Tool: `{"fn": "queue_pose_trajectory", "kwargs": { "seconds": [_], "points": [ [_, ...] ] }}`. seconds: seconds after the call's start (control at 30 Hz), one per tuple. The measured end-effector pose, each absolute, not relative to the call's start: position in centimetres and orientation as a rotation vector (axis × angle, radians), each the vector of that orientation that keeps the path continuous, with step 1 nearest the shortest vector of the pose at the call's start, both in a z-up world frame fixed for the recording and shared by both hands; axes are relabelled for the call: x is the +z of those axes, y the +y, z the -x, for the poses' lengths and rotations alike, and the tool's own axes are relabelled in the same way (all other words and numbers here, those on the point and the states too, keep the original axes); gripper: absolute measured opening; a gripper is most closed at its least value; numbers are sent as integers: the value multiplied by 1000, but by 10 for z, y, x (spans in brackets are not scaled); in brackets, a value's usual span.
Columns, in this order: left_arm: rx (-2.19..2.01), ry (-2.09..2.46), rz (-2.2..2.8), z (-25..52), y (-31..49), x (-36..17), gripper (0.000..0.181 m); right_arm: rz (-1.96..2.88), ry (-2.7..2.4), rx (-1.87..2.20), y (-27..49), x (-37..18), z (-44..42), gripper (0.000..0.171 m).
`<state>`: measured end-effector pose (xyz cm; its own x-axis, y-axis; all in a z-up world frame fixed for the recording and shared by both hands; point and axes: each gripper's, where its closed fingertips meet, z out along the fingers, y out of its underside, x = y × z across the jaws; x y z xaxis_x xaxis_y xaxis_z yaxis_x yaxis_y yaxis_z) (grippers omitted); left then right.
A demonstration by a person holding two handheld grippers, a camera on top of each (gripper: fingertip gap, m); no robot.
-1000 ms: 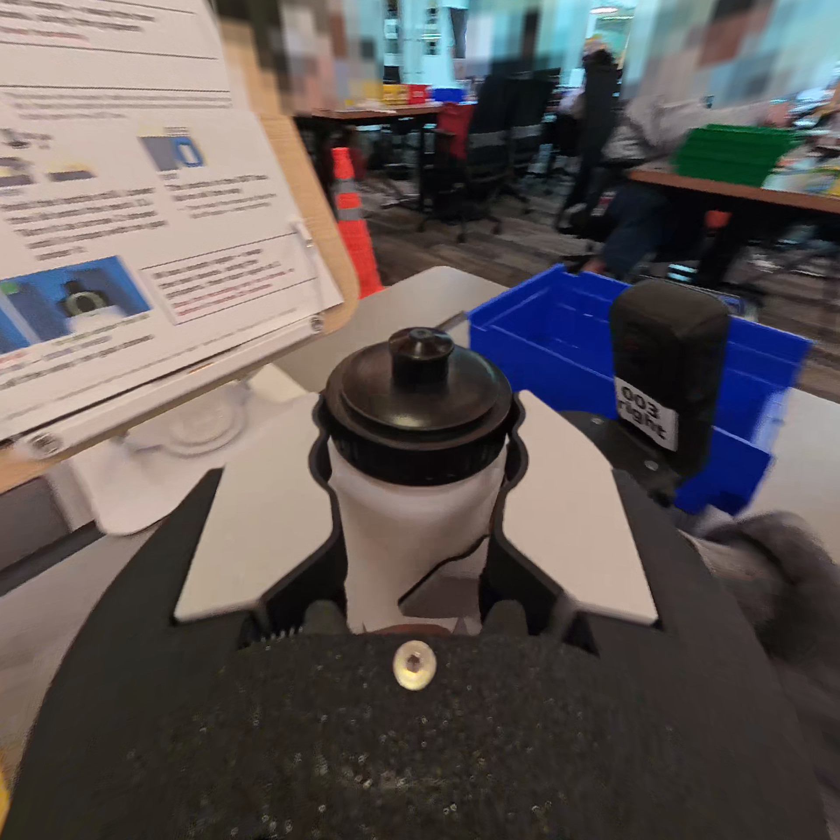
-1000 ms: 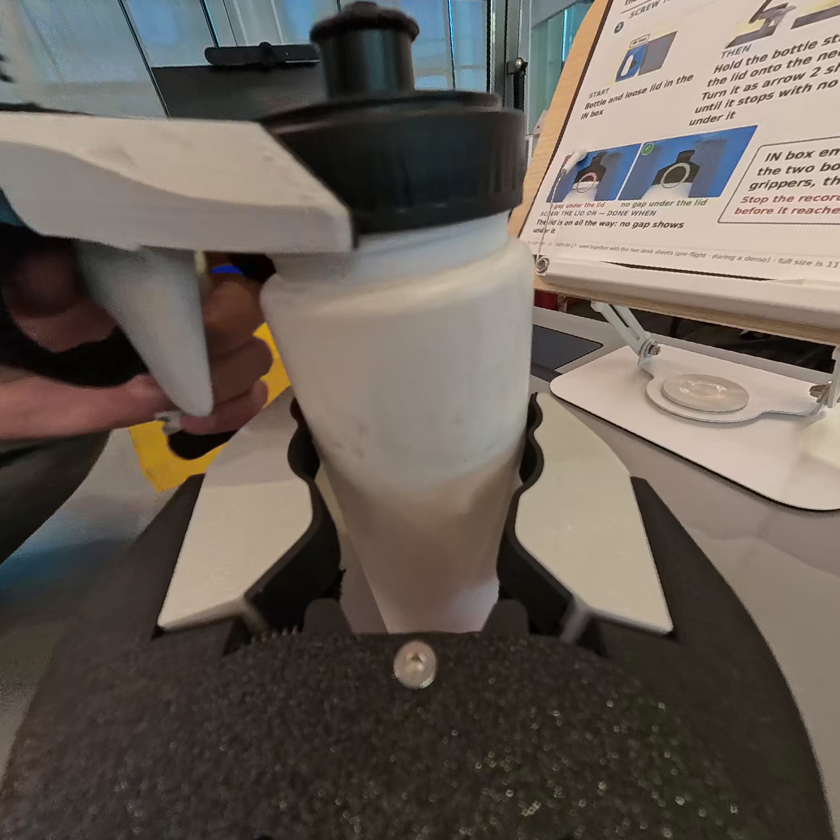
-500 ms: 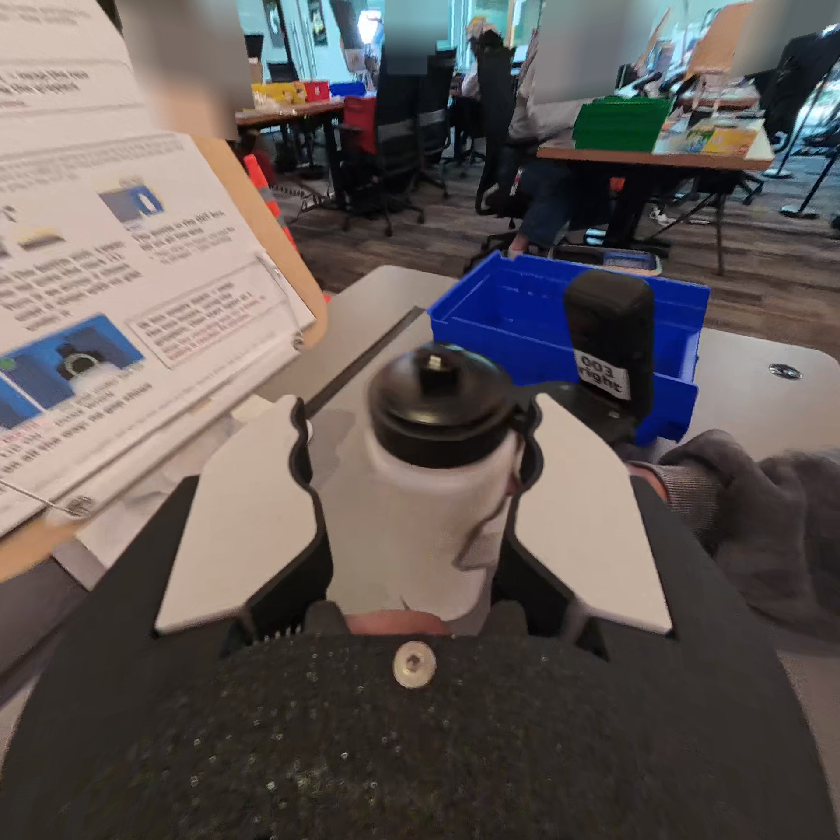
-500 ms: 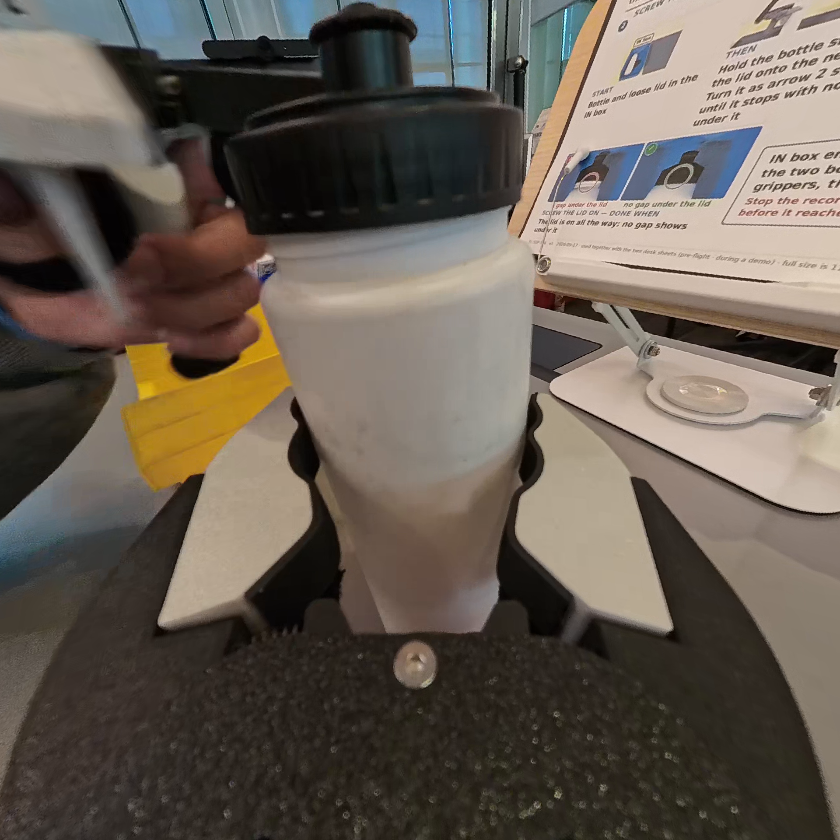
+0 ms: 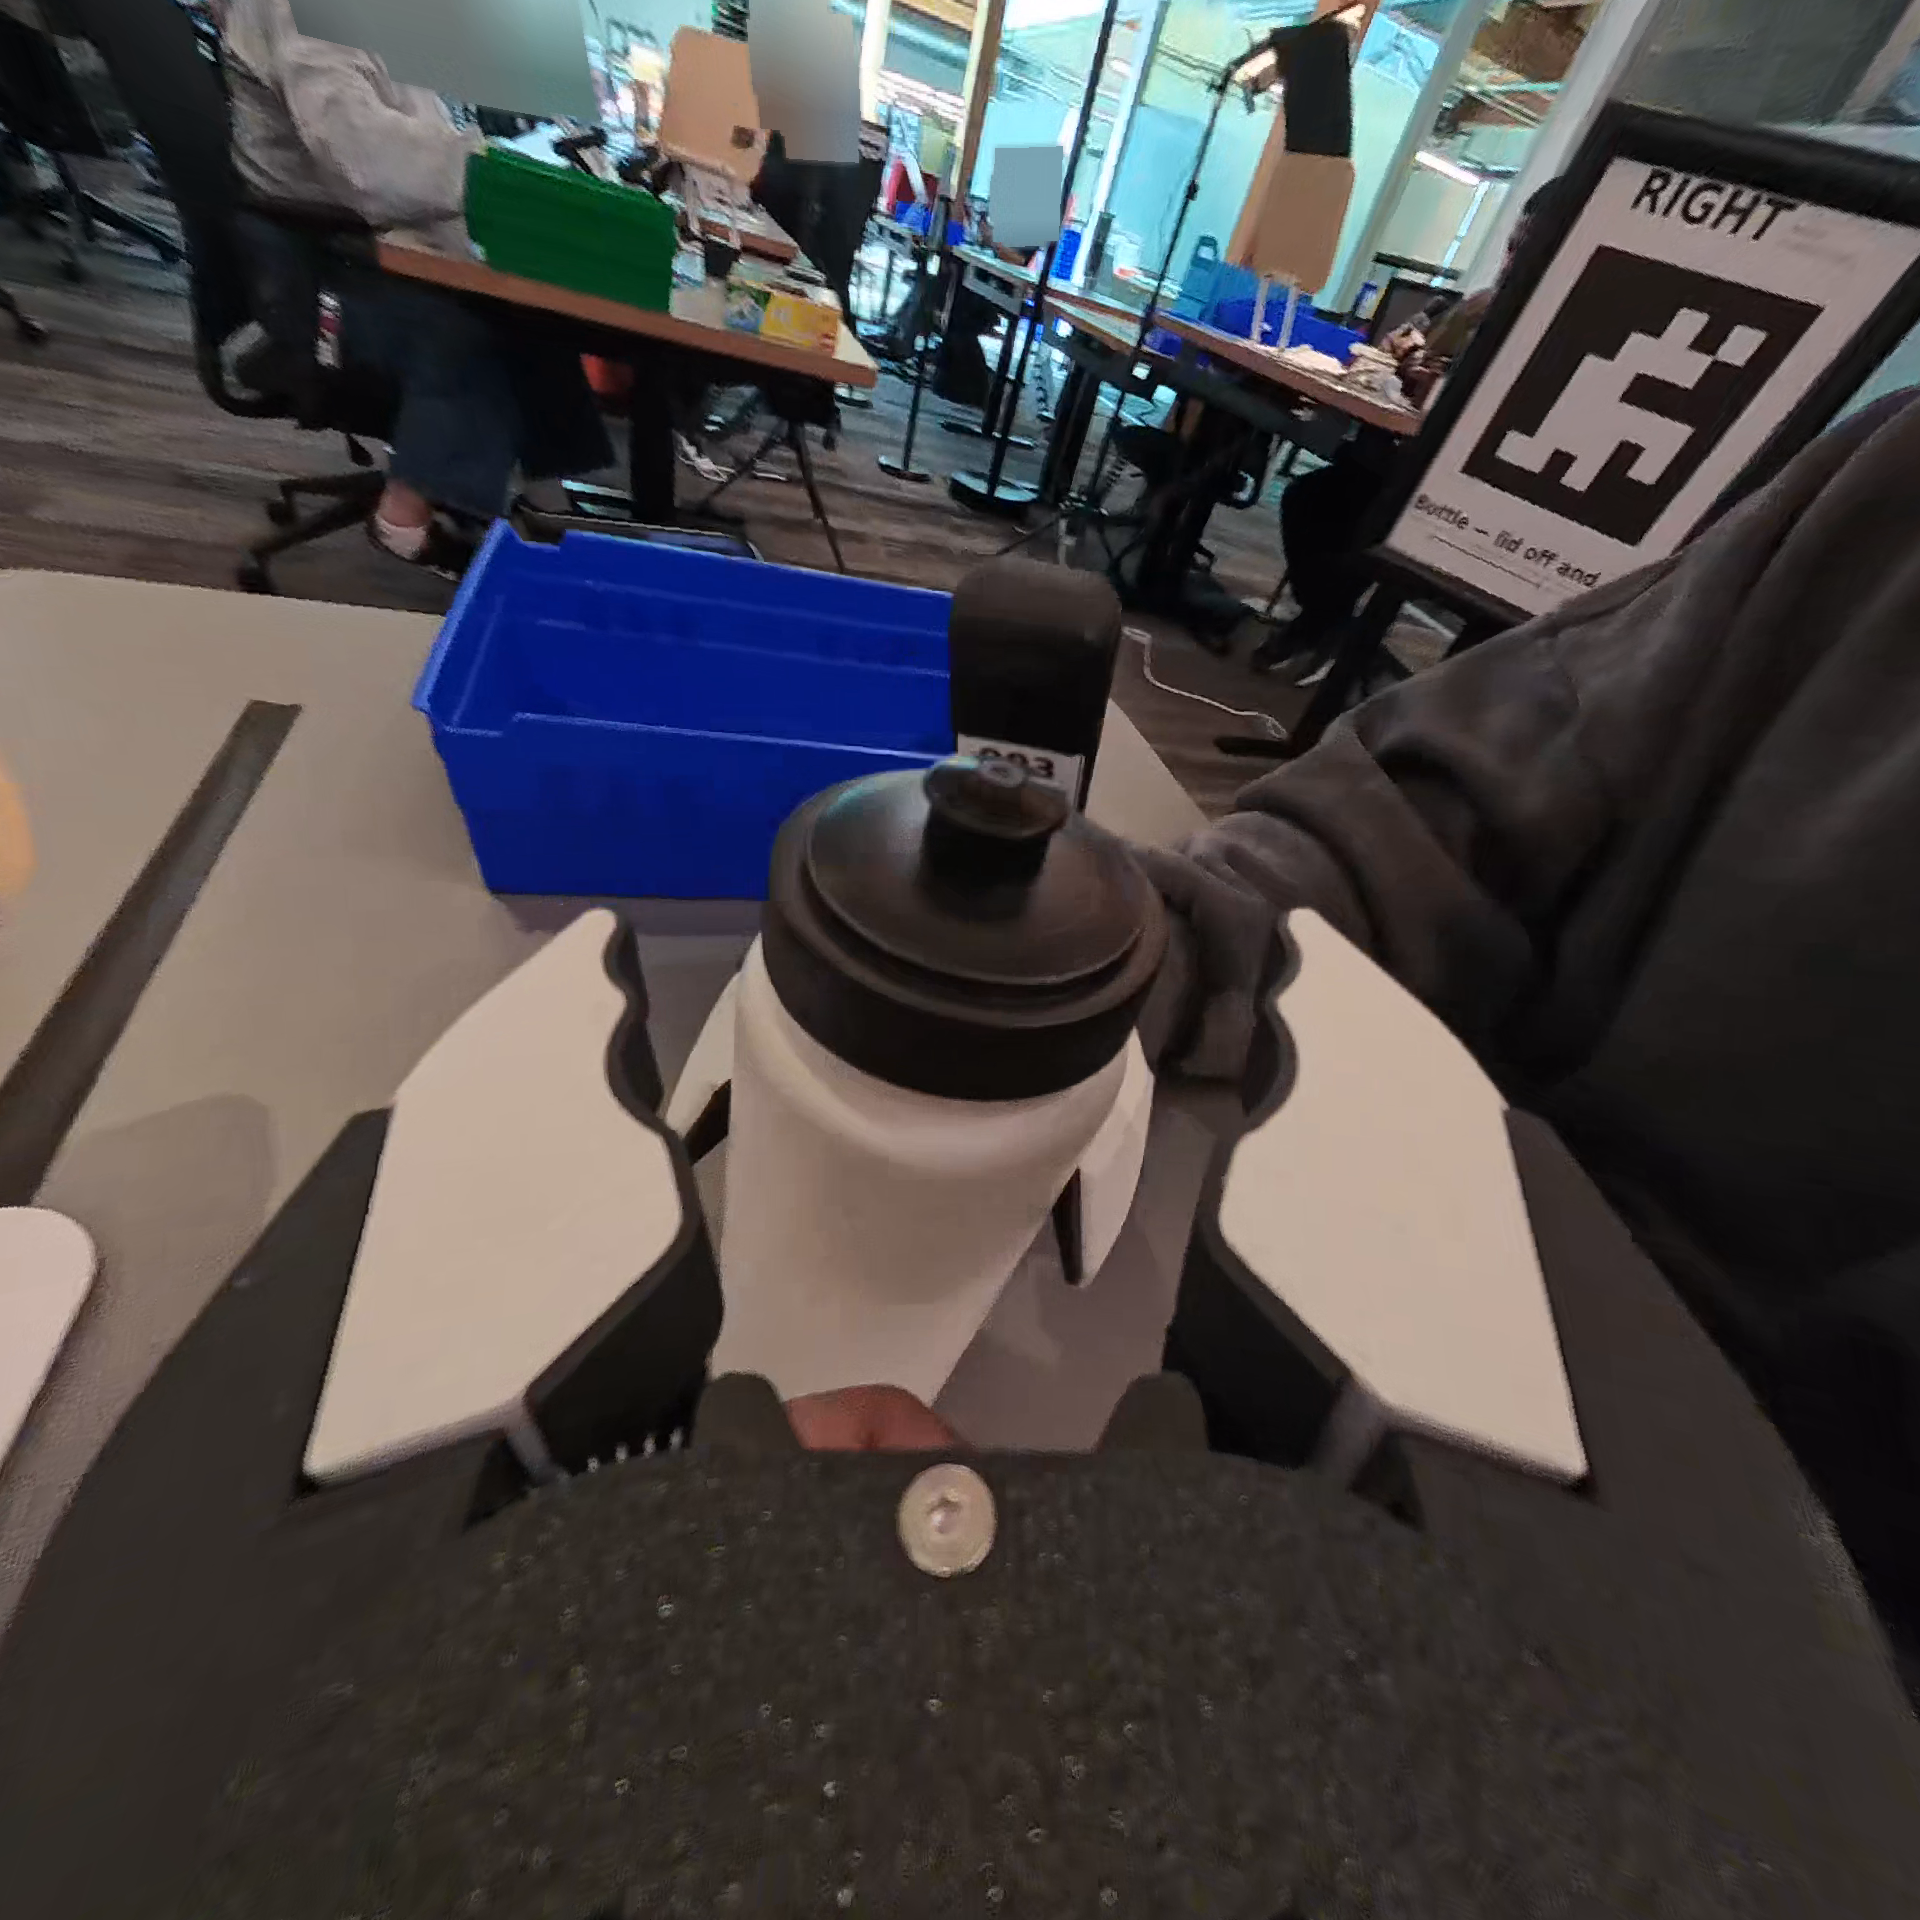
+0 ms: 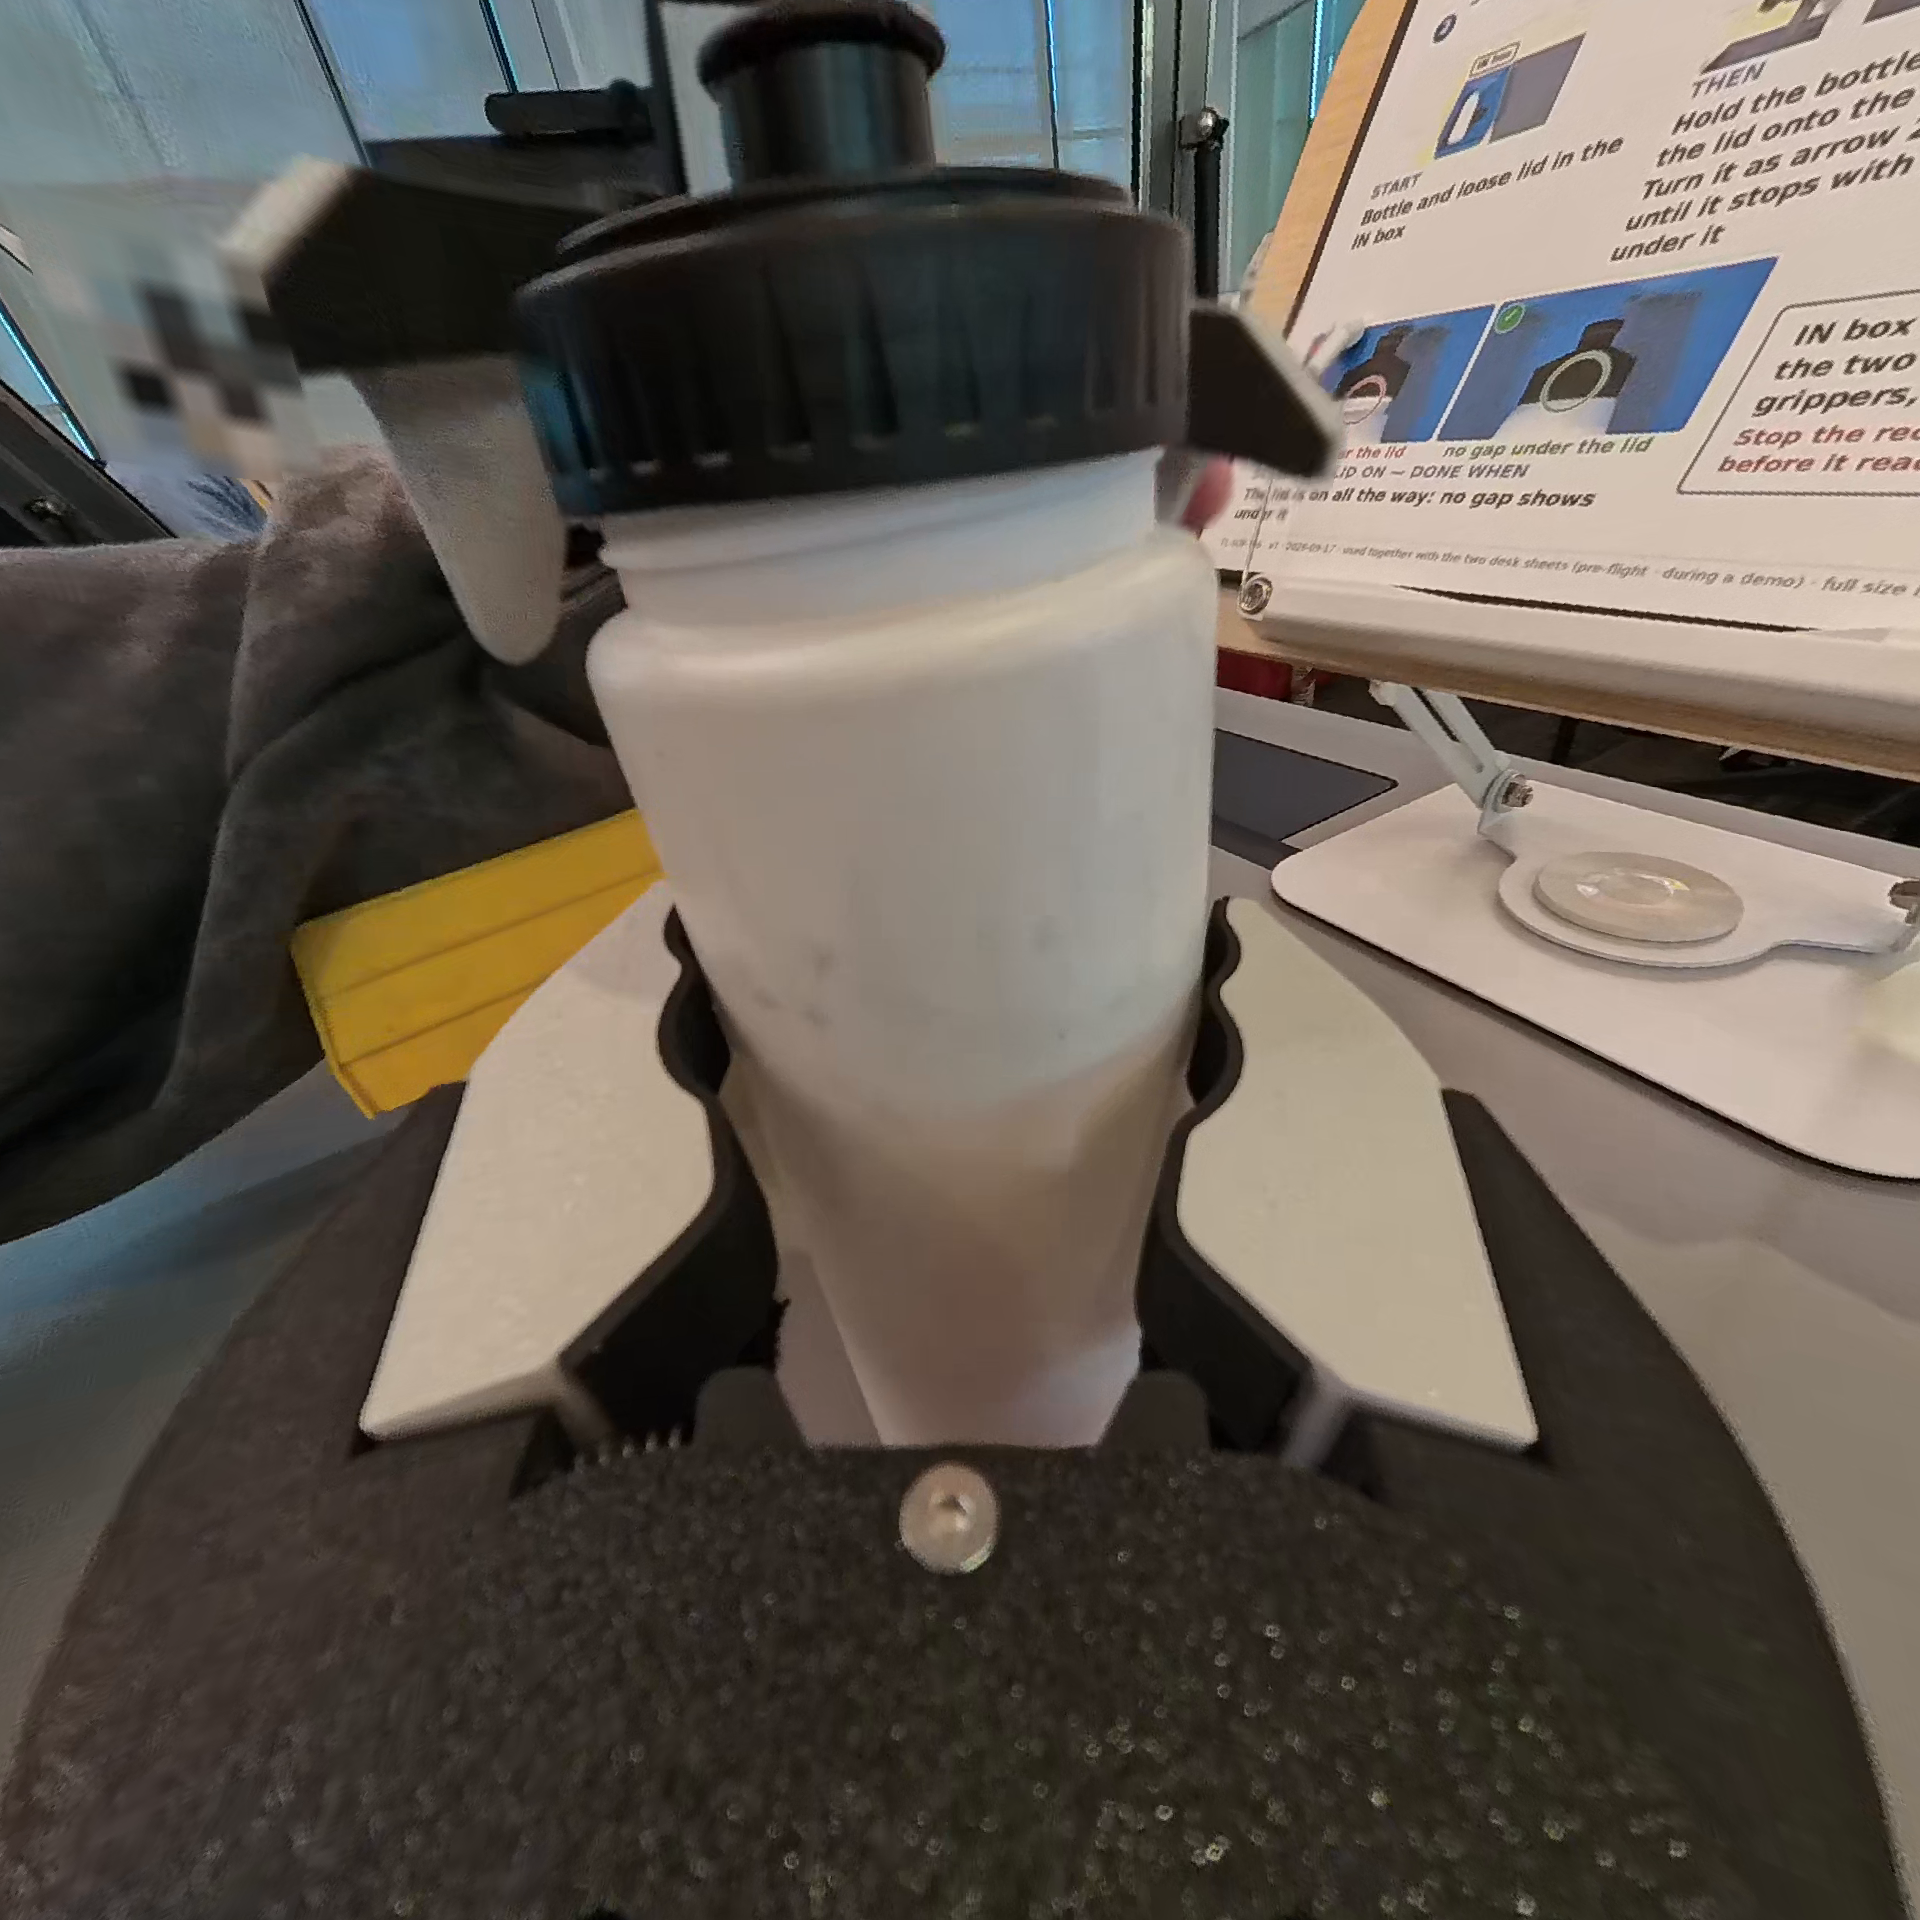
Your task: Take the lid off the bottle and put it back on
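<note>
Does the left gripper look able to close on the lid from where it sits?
Probably yes: the left gripper is open with a finger on each side of the black lid, nothing between them.

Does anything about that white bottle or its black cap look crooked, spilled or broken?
Nothing stands out. The lid sits level on the bottle, which the right gripper holds upright. No spill or damage shows.

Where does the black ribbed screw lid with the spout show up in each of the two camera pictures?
Left wrist view: black ribbed lid sits centre, seen from above.
Right wrist view: same lid sits top centre, seen side-on.
Shared landmark: the white plastic bottle beneath it.
</note>
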<state>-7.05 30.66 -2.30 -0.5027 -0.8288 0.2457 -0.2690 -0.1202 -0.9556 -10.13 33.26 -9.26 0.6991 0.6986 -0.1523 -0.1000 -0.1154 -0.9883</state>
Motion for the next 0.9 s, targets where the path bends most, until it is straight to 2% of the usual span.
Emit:
{"fn": "queue_pose_trajectory", "kwargs": {
  "seconds": [0.07, 0.13, 0.3, 0.6, 0.77, 0.9],
  "points": [
    [-1690, 1697, 1171, 66, 307, -24, 100, 1551, -512, 728, 332, -93, 101, 89],
    [-1716, 1687, 1060, 68, 303, -19, 75, 1554, -510, 725, 333, -93, 101, 89],
    [-1599, 1574, 1118, 66, 306, -19, 74, 1555, -506, 720, 334, -93, 100, 89],
    [-1149, 1158, 1426, 61, 315, -16, 74, 1556, -493, 693, 335, -93, 99, 89],
    [-879, 899, 1369, 68, 316, 14, 74, 1554, -488, 691, 335, -93, 100, 89],
    [-735, 712, 1333, 101, 300, 44, 74, 1550, -487, 691, 334, -93, 99, 88]
  ]
}}
